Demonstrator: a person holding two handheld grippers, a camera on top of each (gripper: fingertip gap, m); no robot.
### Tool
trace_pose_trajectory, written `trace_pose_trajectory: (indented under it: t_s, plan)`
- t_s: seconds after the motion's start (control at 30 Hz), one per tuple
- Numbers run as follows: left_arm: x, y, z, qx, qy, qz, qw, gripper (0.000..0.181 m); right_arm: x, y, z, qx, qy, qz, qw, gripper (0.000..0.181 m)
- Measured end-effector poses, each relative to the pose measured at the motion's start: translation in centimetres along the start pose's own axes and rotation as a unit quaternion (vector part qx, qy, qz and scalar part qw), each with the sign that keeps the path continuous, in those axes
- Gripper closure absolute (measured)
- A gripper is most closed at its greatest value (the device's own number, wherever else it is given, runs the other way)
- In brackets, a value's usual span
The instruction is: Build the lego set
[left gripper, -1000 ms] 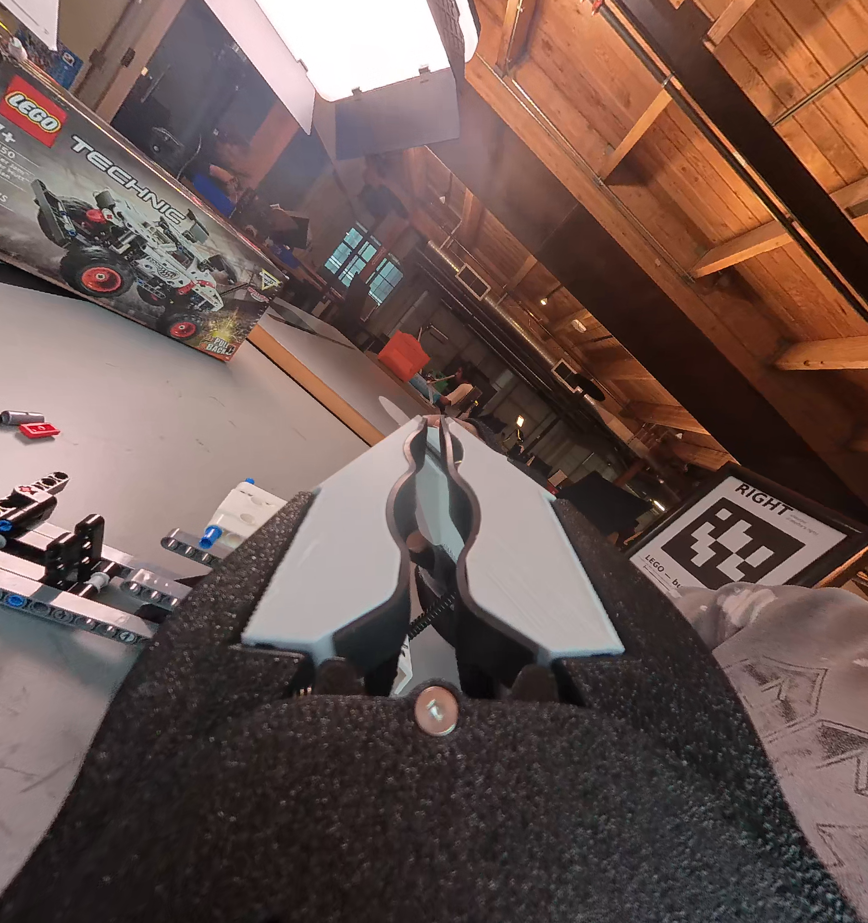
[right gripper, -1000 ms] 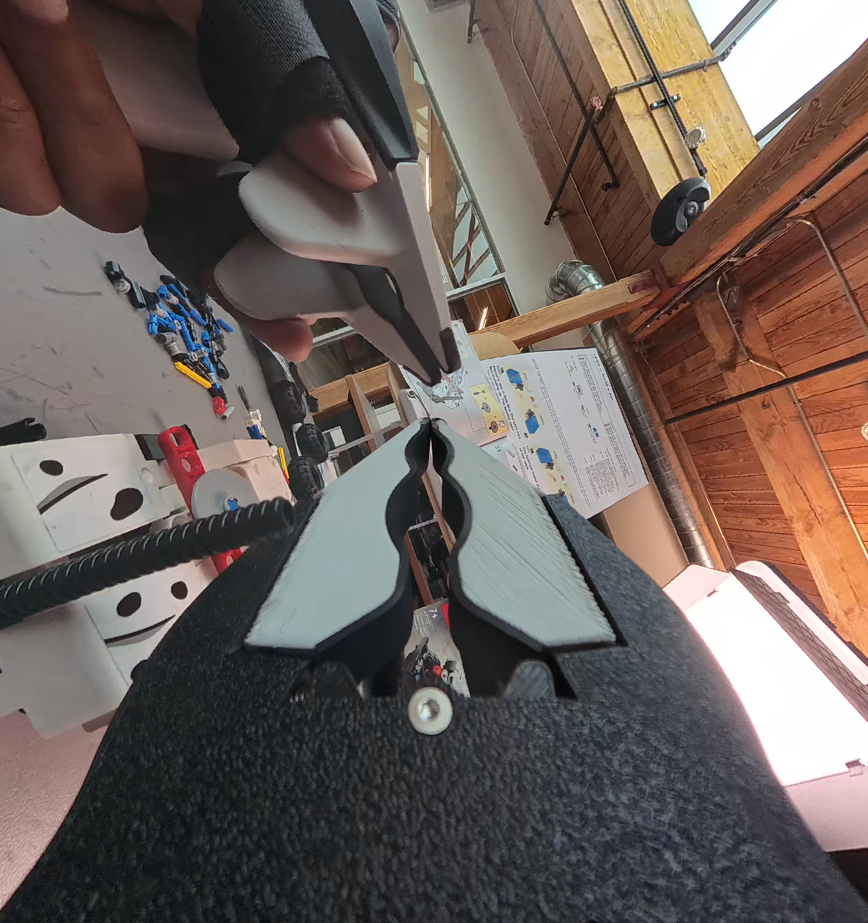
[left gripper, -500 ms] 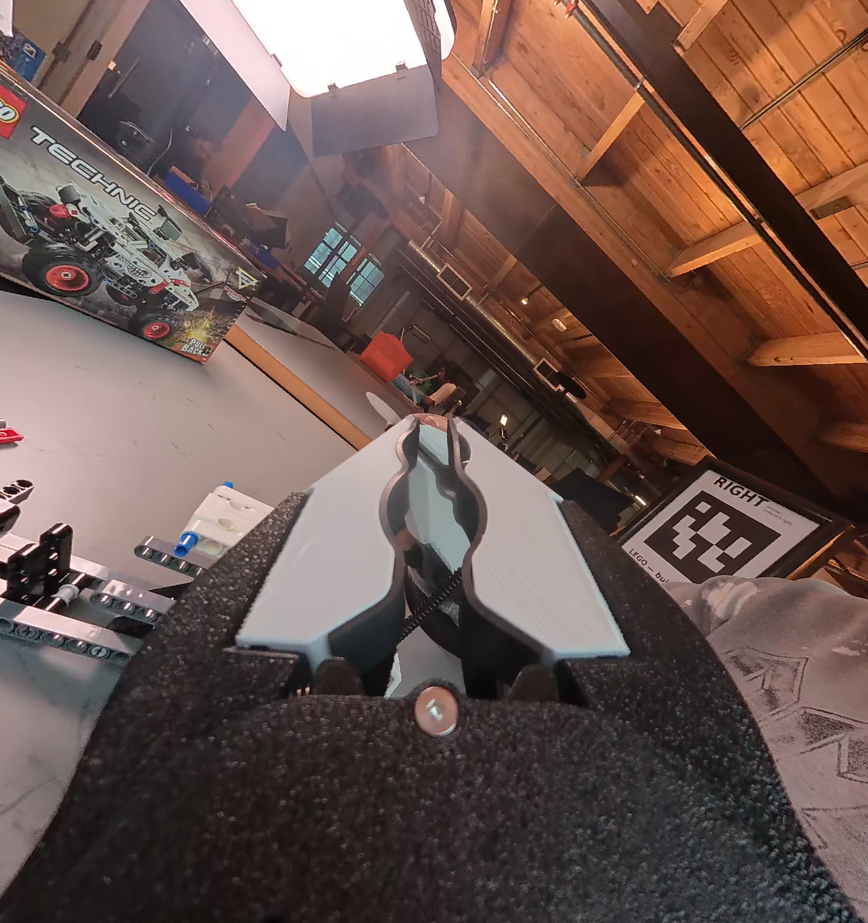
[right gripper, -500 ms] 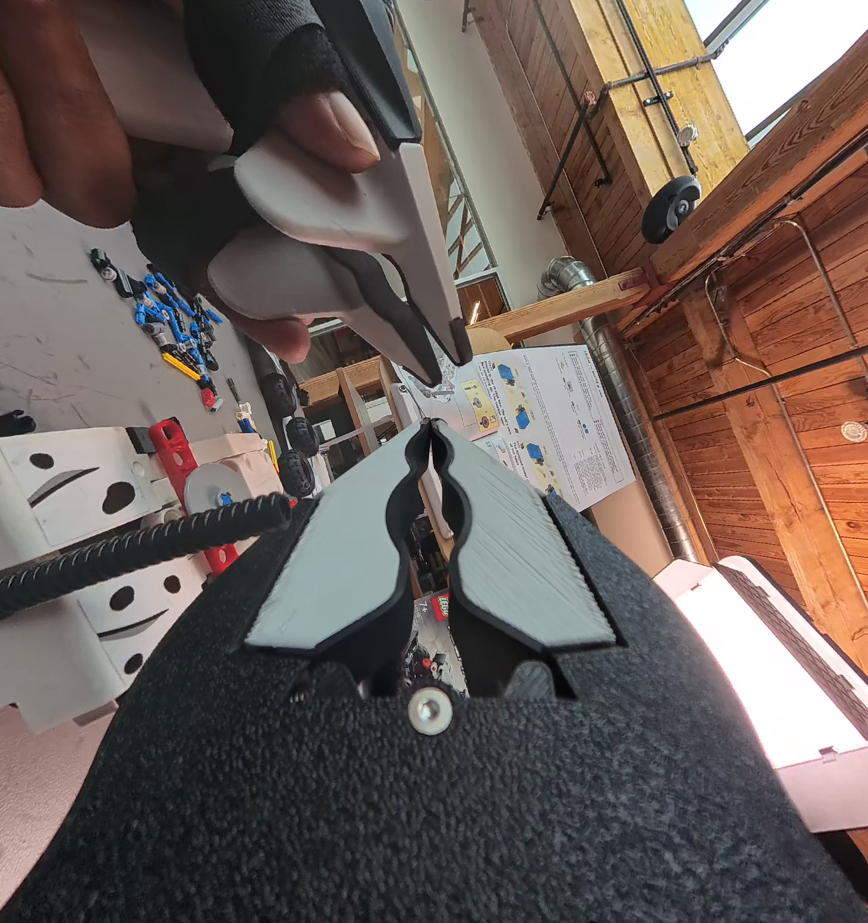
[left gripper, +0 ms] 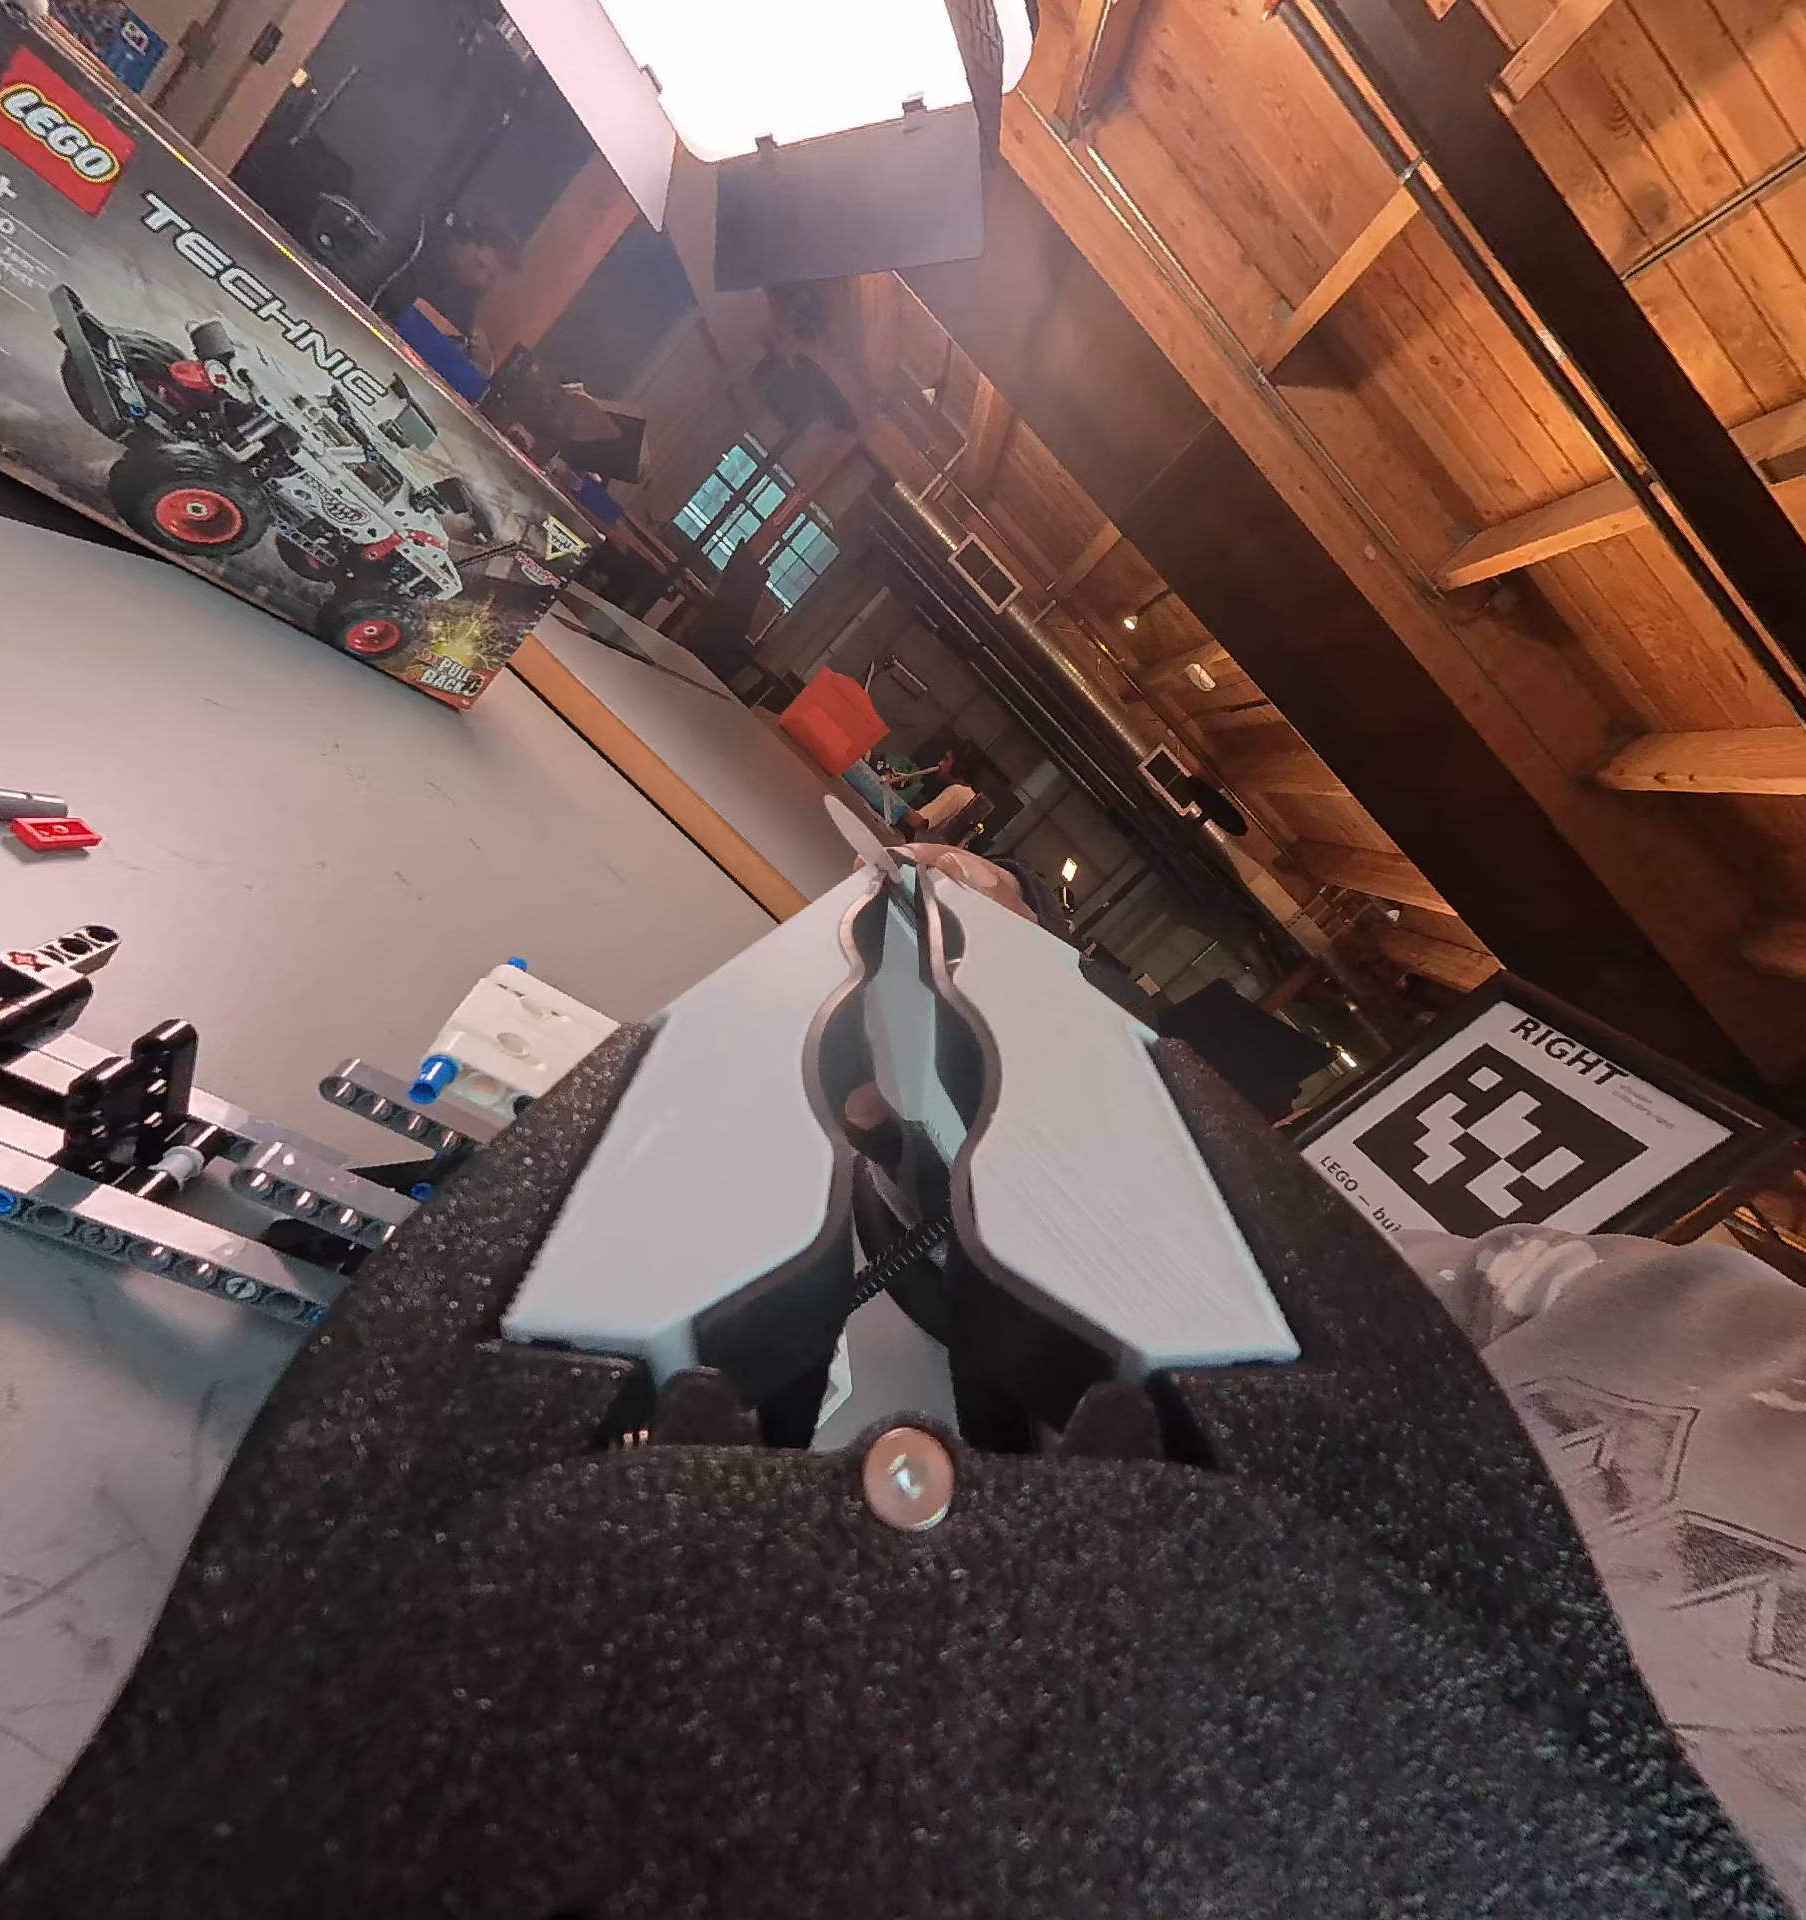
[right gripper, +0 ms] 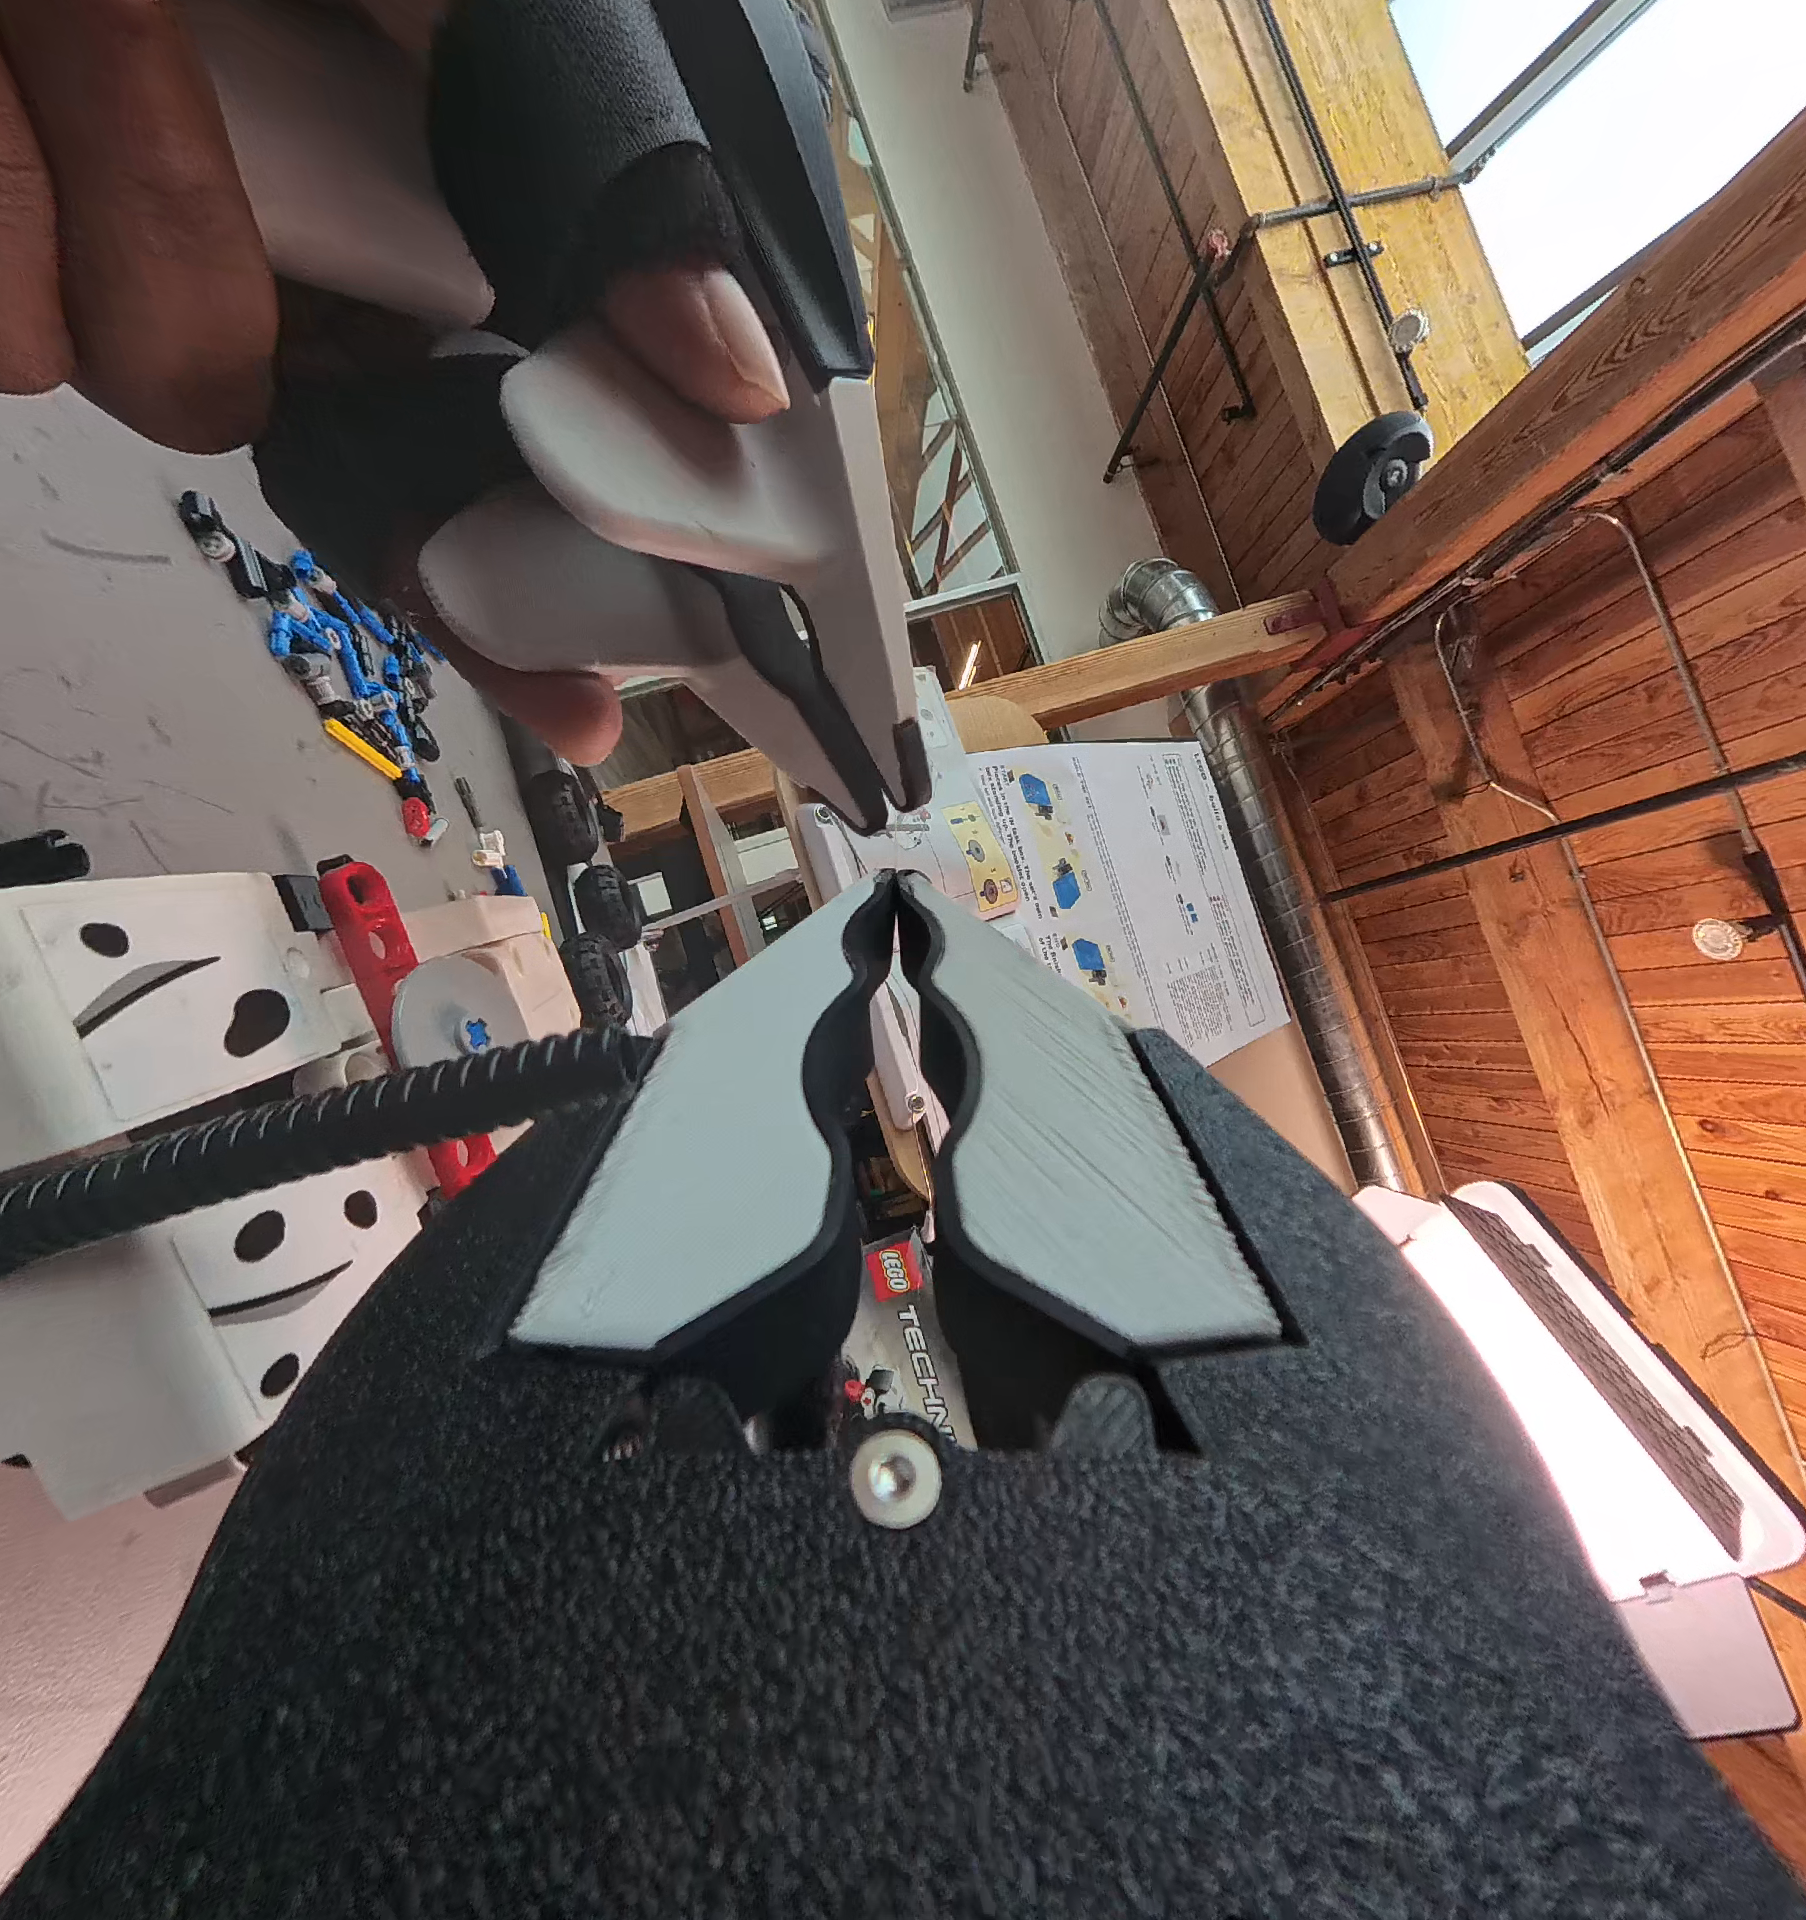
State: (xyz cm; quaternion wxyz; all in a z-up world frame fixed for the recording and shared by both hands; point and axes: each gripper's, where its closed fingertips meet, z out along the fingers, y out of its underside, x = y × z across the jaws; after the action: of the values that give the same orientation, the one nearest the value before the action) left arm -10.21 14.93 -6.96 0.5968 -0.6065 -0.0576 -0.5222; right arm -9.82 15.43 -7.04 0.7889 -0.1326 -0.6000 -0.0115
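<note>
Both grippers are raised above the grey table, tips nearly meeting: left gripper pressed together, right gripper likewise, whether either pinches anything I cannot tell; spotted white lego body and beam frame lie on the table.

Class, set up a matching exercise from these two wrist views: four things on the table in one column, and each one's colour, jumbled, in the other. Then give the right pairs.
Things
1. flat tile
2. ribbed hose
3. spotted body panel
4. loose pins

Colours
A. white with black spots
B. blue
C. red
D. black

Pairs: 1-C, 2-D, 3-A, 4-B
</note>
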Motion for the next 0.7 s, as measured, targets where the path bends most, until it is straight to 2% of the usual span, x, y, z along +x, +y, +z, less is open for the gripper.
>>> trace_pose_trajectory:
  t_s: [0.47, 0.7]
  plan:
    - [-0.35, 0.10, -0.05, -0.008, -0.010, 0.006, 1.000, 0.181, -0.13, -0.36, 0.02, 0.005, 0.001, -0.014, 1.000, 0.181]
    - [0.14, -0.38, -0.25, -0.015, -0.005, 0.025, 1.000, 0.181, 0.21, -0.68, -0.26, 0.018, 0.000, 0.008, 1.000, 0.181]
